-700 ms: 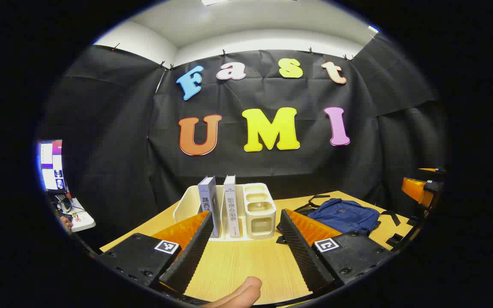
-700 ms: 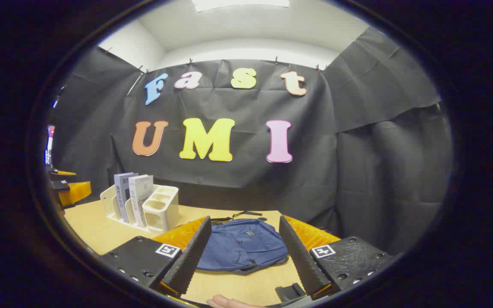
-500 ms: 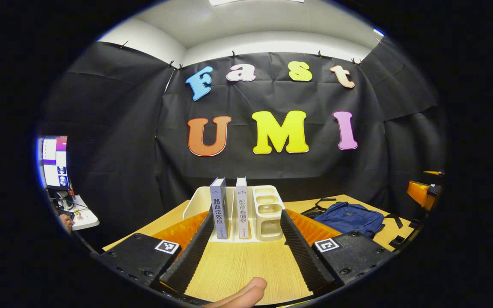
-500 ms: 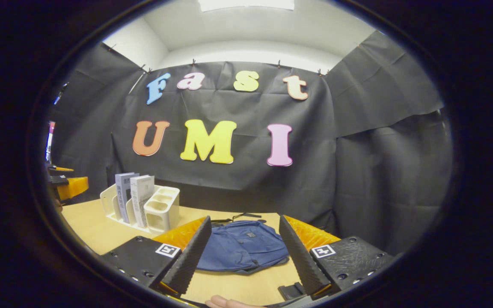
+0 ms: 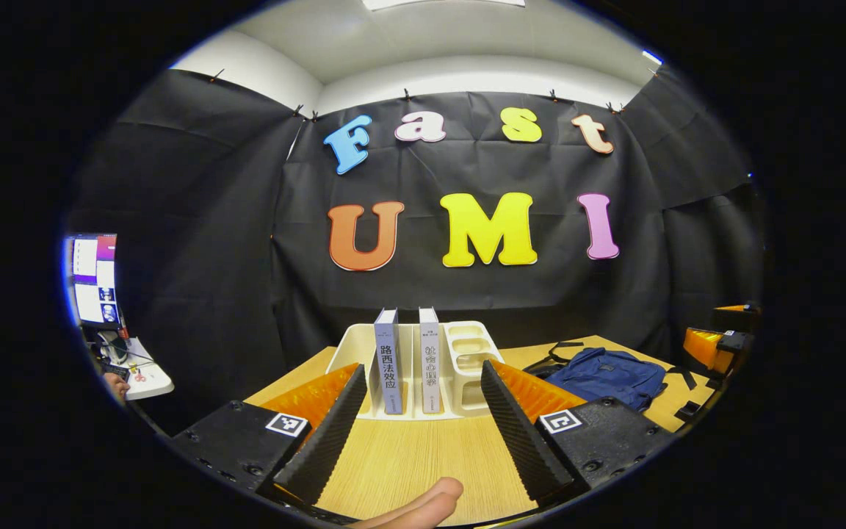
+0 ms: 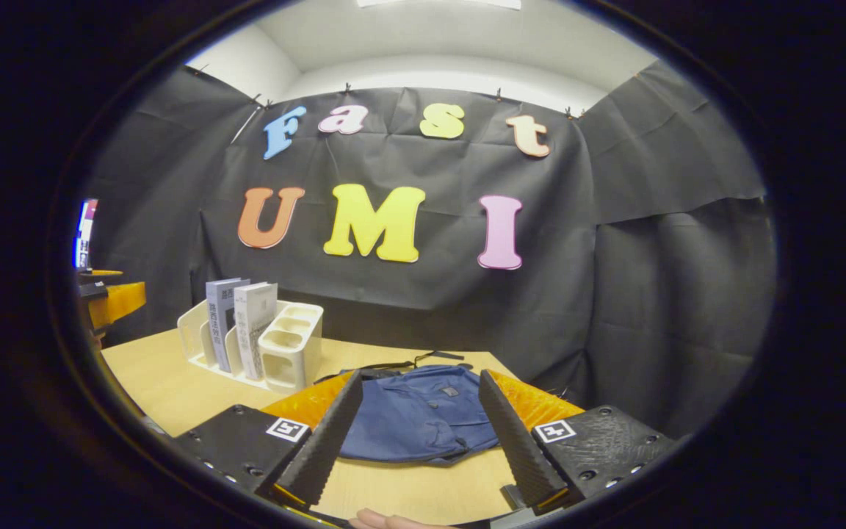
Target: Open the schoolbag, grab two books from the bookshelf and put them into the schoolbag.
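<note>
Two grey books (image 5: 388, 360) (image 5: 429, 358) stand upright in a white desk bookshelf (image 5: 460, 353) at the table's far side, straight ahead of my left gripper (image 5: 417, 378), which is open and a short way back from it. A blue schoolbag (image 6: 423, 415) lies flat and zipped on the table, right in front of my right gripper (image 6: 417, 386), which is open and hovers just before it. In the left gripper view the schoolbag (image 5: 606, 373) lies to the right. In the right gripper view the bookshelf (image 6: 287, 353) and its books (image 6: 250, 334) stand at the left.
The wooden table (image 5: 408, 463) runs up to the black cloth wall. Black bag straps (image 6: 423, 360) trail behind the bag. A side desk with a monitor (image 5: 92, 279) sits far left. The other gripper (image 5: 717, 342) shows at the right edge, and a fingertip (image 5: 423, 499) at the bottom.
The left gripper has swung so the books now sit centred between its fingers. The right gripper has edged closer to the schoolbag, which looks larger. Both stay open.
</note>
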A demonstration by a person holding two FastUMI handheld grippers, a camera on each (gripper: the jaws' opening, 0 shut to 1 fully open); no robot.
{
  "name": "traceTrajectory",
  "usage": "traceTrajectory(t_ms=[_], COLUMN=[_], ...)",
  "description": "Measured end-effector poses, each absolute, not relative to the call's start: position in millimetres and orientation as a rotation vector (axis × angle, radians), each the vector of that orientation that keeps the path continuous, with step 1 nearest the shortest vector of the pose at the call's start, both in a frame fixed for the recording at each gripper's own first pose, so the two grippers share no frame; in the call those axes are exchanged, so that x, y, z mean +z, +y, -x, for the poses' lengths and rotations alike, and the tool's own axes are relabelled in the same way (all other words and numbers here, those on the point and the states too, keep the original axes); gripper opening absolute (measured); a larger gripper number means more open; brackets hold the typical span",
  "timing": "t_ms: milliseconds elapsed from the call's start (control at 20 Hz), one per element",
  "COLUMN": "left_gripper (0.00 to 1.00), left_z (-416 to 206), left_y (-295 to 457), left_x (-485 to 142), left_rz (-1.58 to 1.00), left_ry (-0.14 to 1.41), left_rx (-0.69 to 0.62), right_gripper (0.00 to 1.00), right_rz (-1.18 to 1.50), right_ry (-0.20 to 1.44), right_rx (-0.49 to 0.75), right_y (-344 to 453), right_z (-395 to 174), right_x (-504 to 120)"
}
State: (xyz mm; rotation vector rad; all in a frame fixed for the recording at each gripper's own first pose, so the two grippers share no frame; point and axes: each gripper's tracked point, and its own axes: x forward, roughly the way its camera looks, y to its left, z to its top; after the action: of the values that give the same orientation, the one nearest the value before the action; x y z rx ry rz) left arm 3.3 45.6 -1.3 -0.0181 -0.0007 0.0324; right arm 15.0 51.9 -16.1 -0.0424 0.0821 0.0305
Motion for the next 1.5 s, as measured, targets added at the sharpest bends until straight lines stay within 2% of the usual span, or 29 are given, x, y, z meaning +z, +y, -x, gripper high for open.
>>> traceTrajectory(t_ms=[450, 500, 650, 700, 1150, 1200, 1500], left_gripper=[0.99, 0.99, 0.99, 0.99, 0.99, 0.99, 0.99], left_z=[-5, -5, -6, -6, -14, -16, -24], left_y=[39, 38, 37, 36, 44, 45, 47], left_x=[-5, -5, -5, -6, -14, -16, -28], left_rz=[0.022, 0.018, 0.015, 0.016, 0.025, 0.026, 0.034], left_ry=[0.01, 0.009, 0.009, 0.011, 0.03, 0.035, 0.071], left_rx=[0.008, 0.006, 0.002, 0.0, 0.01, 0.01, 0.011], right_gripper=[0.96, 0.94, 0.98, 0.95, 0.98, 0.95, 0.95], right_rz=[0.056, 0.056, 0.069, 0.076, 0.191, 0.23, 0.426], right_ry=[0.108, 0.111, 0.14, 0.152, 0.355, 0.368, 0.422], right_rx=[0.017, 0.022, 0.052, 0.065, 0.194, 0.203, 0.204], right_y=[55, 59, 75, 83, 162, 170, 202], right_z=[-23, -25, -33, -37, -89, -95, -127], right_x=[-23, -24, -35, -39, -124, -131, -174])
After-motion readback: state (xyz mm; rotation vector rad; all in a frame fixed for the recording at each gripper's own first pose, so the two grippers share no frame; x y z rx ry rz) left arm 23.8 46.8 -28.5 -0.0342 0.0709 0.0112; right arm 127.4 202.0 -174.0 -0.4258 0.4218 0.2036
